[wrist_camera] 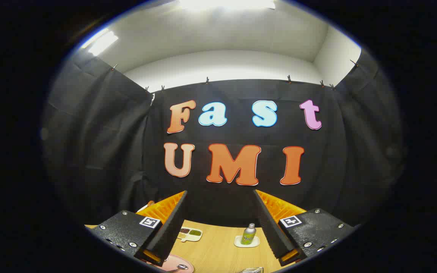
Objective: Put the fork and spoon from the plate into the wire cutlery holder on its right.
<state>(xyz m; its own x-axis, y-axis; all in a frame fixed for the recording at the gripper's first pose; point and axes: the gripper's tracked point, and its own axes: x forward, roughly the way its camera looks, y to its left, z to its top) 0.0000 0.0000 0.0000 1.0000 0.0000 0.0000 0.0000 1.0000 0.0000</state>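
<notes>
My gripper [220,195] is held high and level, facing the booth's back wall, with its fingers wide apart and nothing between them. Far below, by the left finger [169,227], the edge of a pink plate [173,263] peeks out with a shiny piece of cutlery [182,267] on it; whether it is the fork or the spoon I cannot tell. A bit of the wire cutlery holder [252,270] shows to the plate's right, low between the fingers.
On the wooden table [218,246] beyond the fingers stand a small green bottle [248,234] on a white coaster and a white divided dish [190,233] with bits of food.
</notes>
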